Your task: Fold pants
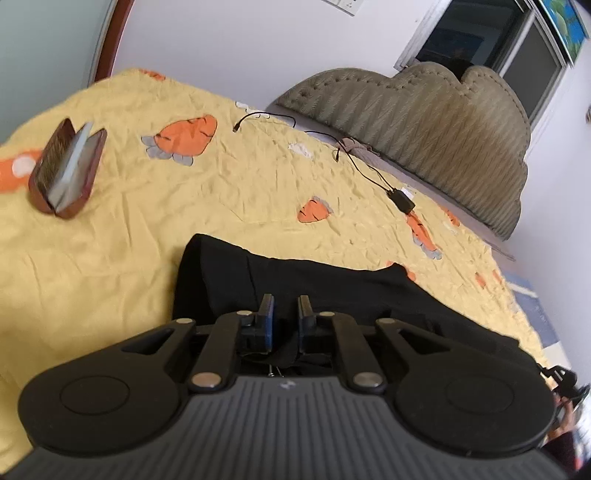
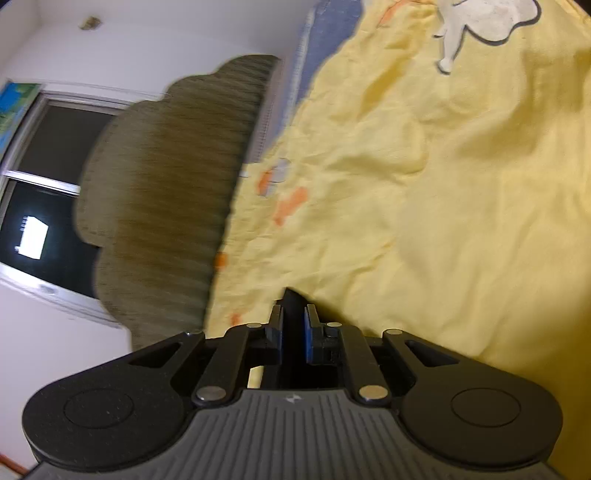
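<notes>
Both tongs, left point(image 1: 285, 306) and right point(image 2: 293, 314), pinch the black pants point(image 1: 332, 291), draped ahead.

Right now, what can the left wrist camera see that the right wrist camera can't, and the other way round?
Only the left view shows the open brown case, the black cable with its charger and the black pants spread out. Only the right view shows the white animal print and the right gripper shut on a black fold. Both show the yellow bedspread and the headboard.
</notes>
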{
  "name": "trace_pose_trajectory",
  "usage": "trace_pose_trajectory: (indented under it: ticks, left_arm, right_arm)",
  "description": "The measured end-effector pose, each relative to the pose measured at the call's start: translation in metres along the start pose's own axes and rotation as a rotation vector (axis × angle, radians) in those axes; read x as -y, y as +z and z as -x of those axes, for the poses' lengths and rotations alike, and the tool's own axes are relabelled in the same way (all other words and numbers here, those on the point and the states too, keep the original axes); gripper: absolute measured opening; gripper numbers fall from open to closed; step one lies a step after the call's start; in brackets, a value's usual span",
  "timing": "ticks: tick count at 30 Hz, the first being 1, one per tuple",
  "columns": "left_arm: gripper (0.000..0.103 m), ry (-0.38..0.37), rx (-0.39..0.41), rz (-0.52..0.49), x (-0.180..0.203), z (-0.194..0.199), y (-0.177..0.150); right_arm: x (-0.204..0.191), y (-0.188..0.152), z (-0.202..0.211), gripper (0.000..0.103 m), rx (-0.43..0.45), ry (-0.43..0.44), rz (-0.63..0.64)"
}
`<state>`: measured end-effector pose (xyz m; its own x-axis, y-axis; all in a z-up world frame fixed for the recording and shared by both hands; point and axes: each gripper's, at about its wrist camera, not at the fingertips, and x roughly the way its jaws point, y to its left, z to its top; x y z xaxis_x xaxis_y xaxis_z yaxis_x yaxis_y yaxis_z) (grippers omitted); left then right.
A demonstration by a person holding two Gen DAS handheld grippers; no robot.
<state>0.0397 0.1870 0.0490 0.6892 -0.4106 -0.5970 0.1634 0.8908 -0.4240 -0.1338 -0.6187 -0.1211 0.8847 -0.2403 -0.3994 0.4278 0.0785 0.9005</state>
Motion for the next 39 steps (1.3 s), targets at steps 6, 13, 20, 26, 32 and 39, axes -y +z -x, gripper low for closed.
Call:
trace_pose_trajectory:
  ticks: [6, 13, 20, 26, 32, 39]
  left_arm:
    - [0.016, 0.046, -0.063, -0.013, -0.011, -0.011, -0.015]
    - [0.025, 0.123, -0.055, -0.080, -0.011, -0.002, -0.022]
    - [0.048, 0.354, -0.064, -0.232, -0.001, 0.014, -0.037]
    - [0.047, 0.371, -0.012, -0.070, -0.039, 0.043, -0.036]
    - [0.050, 0.352, -0.003, -0.128, -0.026, 0.011, -0.027]
    - [0.055, 0.302, -0.023, -0.086, -0.035, -0.021, -0.023]
  right_arm:
    - [0.020, 0.013, 0.005, 0.013, -0.076, -0.051, -0.017]
    - [-0.015, 0.015, 0.008, 0.015, -0.013, -0.184, 0.219]
    - [-0.077, -0.039, 0.022, 0.020, 0.125, -0.263, 0.611]
    - [-0.144, -0.096, 0.001, 0.030, -0.110, 0.034, 0.837]
    - [-0.208, -0.199, -0.074, 0.031, -0.637, 0.390, 0.799]
    - [-0.263, -0.318, -0.157, 0.031, -1.003, 0.452, 0.907]
